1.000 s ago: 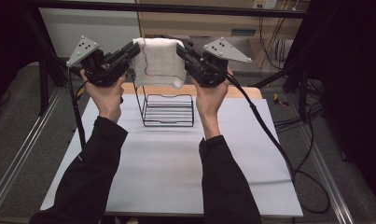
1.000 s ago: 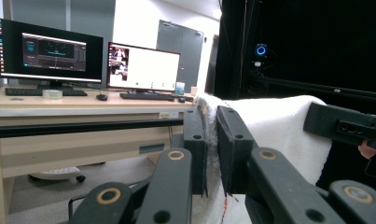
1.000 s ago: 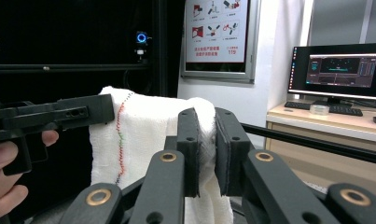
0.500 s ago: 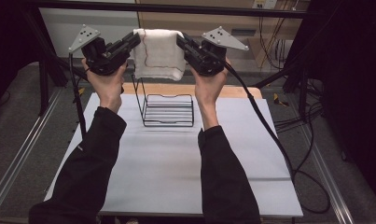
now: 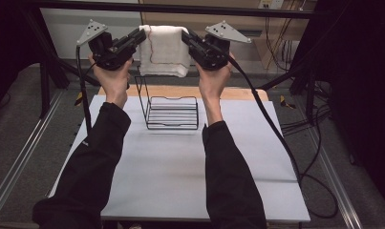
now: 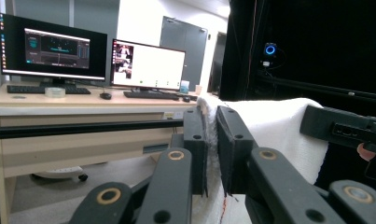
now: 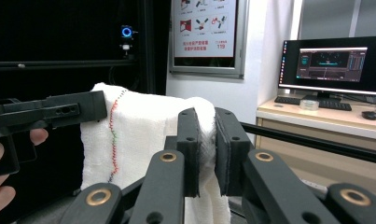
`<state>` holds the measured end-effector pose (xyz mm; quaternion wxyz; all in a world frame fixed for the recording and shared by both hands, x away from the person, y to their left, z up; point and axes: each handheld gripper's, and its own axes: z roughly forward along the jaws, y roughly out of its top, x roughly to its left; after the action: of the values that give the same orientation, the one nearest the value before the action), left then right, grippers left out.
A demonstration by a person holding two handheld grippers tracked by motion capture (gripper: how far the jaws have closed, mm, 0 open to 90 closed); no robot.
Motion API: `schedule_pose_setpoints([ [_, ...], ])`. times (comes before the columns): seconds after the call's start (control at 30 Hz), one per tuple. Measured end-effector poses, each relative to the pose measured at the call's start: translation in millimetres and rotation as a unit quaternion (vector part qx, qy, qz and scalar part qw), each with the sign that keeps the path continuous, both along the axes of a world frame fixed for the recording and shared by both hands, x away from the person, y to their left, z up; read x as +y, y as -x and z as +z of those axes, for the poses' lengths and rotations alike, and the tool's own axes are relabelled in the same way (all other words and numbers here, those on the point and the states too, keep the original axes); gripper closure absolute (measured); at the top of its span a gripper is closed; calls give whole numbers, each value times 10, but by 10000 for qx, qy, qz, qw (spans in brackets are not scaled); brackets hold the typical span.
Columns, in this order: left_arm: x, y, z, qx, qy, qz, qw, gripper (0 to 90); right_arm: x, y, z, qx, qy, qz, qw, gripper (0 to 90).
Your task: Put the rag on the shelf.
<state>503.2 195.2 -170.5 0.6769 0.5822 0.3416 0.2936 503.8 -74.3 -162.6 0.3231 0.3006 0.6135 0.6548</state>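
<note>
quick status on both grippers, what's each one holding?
Left gripper: closed on the left edge of the white towel.
Right gripper: closed on the towel's right edge.

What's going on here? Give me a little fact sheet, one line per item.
held thing: white towel with a red stitched line, hanging folded
left gripper: shut on the towel's left top edge
right gripper: shut on the towel's right top edge
towel height: lifted clear above the wire rack
rack: black wire, standing on the table, nothing on it
likely next step: perhaps draping the towel over the rack
</note>
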Motion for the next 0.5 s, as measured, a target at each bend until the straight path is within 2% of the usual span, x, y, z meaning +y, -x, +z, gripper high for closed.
schedule_pose_setpoints([
  [0.5,43,-152,-27,75,-83,48,9999,823,35,-194,-66,165,20,-10,9999,816],
])
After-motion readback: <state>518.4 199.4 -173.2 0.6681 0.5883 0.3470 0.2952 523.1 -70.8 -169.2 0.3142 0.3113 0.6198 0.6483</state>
